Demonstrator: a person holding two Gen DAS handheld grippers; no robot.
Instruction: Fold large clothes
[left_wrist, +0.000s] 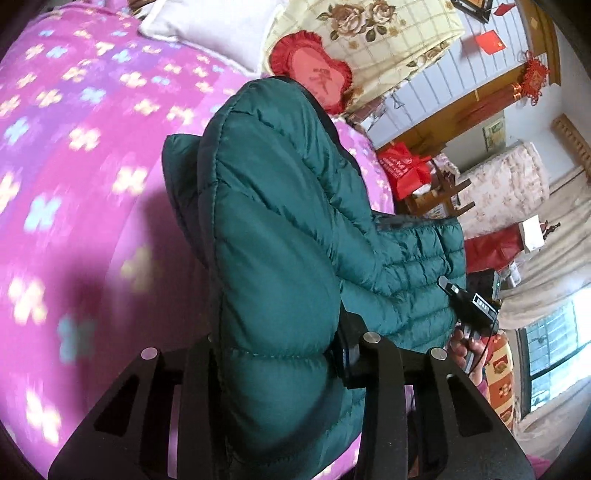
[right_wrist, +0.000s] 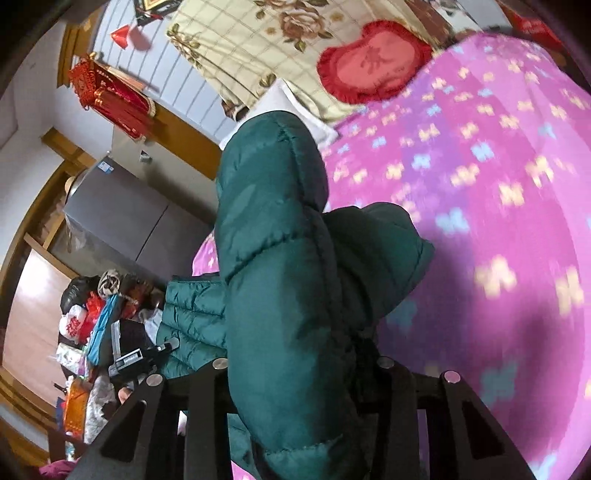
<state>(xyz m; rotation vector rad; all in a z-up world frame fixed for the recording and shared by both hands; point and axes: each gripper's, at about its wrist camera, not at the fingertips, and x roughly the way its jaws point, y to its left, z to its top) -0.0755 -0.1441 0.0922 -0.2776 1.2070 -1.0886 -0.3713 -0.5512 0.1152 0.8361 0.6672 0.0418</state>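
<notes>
- The green puffer jacket (left_wrist: 280, 236) is off the bed, bunched and hanging in the air between the two grippers, above the pink flowered bedspread (left_wrist: 81, 192).
- Left gripper (left_wrist: 273, 354): its fingers are clamped on a thick padded fold of the jacket, and the quilting bulges out on both sides of the pinch.
- Right gripper (right_wrist: 295, 365): same story, fingers squeezed onto another padded fold, with the fabric rising straight up in front of the lens.
- In the left wrist view the other gripper shows at the far side of the jacket, with a hand (left_wrist: 466, 349) on its handle, low at the right.
- A quilted panel of the jacket stretches between the two grips; a loose padded flap (right_wrist: 384, 251) droops toward the bedspread on the right wrist view.
- The bedspread is blurred in both views, and a dark shadow lies across it below the jacket.
- Beyond the jacket, at the head of the bed: a red frilled cushion (left_wrist: 314, 74) leaning on a cream quilt with brown roses (left_wrist: 376, 33), and a white pillow (left_wrist: 207, 26) beside them.
- Farther out, a red knot ornament (right_wrist: 92, 85) hangs by a wooden door frame.
- A grey fridge (right_wrist: 133, 221) stands beside the bed, with bags and bundles (right_wrist: 92, 314) heaped near it.
- A window (left_wrist: 554, 350) with pale curtains shows at the right edge of the left wrist view.
</notes>
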